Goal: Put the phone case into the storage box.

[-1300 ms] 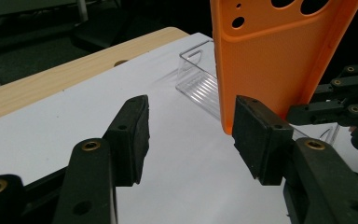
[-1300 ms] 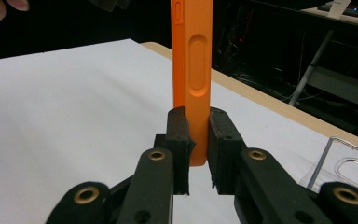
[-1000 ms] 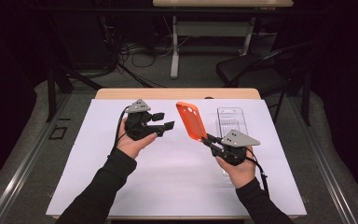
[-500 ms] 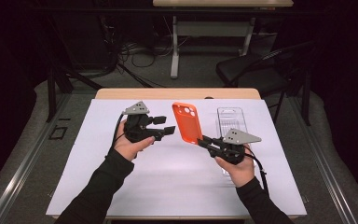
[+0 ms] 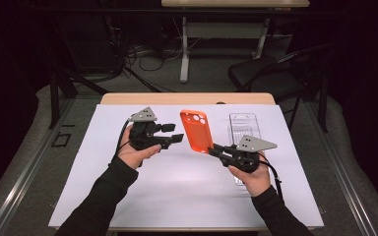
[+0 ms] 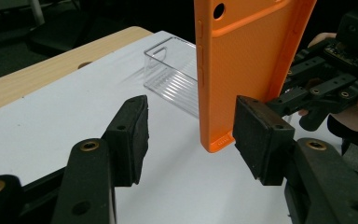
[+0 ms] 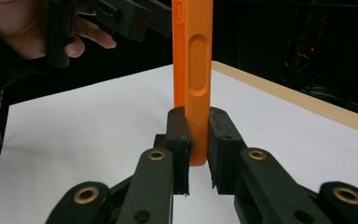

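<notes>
From above, over the white-covered table [image 5: 177, 196], the right gripper [image 5: 215, 149] holds an orange soft-plastic phone case [image 5: 197, 130] upright by its lower edge, camera cut-outs at the top. The left gripper [image 5: 173, 133] sits just to the case's left, jaws spread and pointing at it. A clear ribbed plastic tray [image 5: 244, 128] lies flat on the table behind the right hand [image 5: 250, 176].

Along the left gripper's [image 6: 189, 135] own jaws, the pads stand wide apart with nothing between them; the orange phone case [image 6: 247, 70] hangs close by the right-hand pad, its bottom corner clear of the white surface. Beyond it lies the clear tray [image 6: 172, 74], and the right gripper [image 6: 279, 100] clamps the case's far edge.

Looking down the right gripper [image 7: 198, 135], both pads are clenched on the edge of the orange case [image 7: 193, 70], which rises straight up, side-on. The left hand [image 7: 32, 28] with its gripper shows at upper left.
</notes>
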The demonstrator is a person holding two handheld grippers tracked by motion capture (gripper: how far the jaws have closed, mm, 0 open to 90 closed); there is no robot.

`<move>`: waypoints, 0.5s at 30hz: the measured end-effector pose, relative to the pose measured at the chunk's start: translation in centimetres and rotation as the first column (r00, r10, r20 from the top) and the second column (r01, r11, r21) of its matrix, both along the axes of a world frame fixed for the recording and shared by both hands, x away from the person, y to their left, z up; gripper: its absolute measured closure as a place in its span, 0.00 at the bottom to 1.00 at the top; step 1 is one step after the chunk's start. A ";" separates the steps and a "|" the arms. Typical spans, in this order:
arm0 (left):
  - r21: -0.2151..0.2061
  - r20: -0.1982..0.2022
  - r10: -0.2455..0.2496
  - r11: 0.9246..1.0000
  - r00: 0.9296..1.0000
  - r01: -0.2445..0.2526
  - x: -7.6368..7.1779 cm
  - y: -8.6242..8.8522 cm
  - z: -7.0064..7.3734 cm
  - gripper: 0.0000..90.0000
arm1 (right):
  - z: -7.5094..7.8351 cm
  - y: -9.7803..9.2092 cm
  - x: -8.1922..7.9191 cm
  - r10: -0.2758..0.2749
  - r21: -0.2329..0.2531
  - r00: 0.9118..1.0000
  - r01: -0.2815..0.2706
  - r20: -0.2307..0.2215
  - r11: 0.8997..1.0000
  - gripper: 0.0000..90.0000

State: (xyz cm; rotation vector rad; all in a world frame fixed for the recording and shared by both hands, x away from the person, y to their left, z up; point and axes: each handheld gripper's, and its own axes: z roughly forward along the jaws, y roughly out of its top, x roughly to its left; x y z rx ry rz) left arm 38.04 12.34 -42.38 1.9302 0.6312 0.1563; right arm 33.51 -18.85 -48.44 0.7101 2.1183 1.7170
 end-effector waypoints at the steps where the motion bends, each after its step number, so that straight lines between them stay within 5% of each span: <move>1: 0.002 0.003 -0.005 1.000 1.000 0.005 0.0 0.0 0.0 0.51 | 0.0 0.0 0.0 0.005 -0.002 1.000 -0.005 0.004 1.000 0.89; 15: -0.038 -0.021 -0.084 0.996 0.996 0.083 0.1 -0.3 -0.3 0.57 | 0.1 -0.1 0.0 0.044 0.011 0.999 -0.044 -0.007 0.999 0.89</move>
